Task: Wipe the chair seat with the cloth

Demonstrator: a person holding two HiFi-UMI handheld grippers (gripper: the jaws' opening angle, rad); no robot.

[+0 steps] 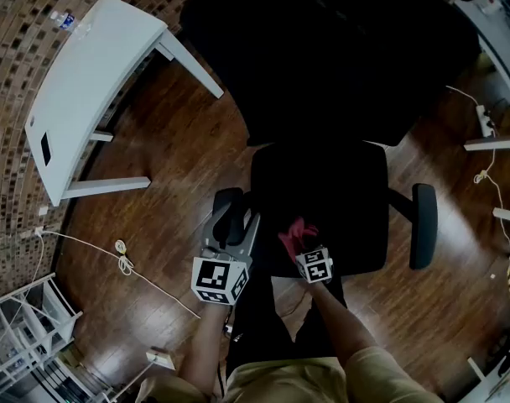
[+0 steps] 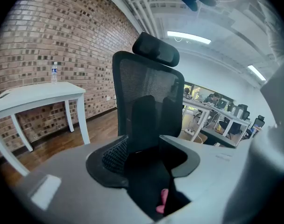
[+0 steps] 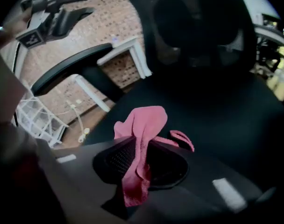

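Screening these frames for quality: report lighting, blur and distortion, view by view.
Head view: dim, the chair seat nearly black, the white table bowed by the lens. Left gripper view: well lit, the ceiling lights glaring, the near foreground soft and the edges hazy. Right gripper view: dark corners, the pink cloth clear against the murky seat.

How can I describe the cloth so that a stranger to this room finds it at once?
Find the black office chair on the wooden floor, then its seat. At the seat's front edge, the right gripper clamps the cloth; it is the only pink thing there, crumpled against all the black.
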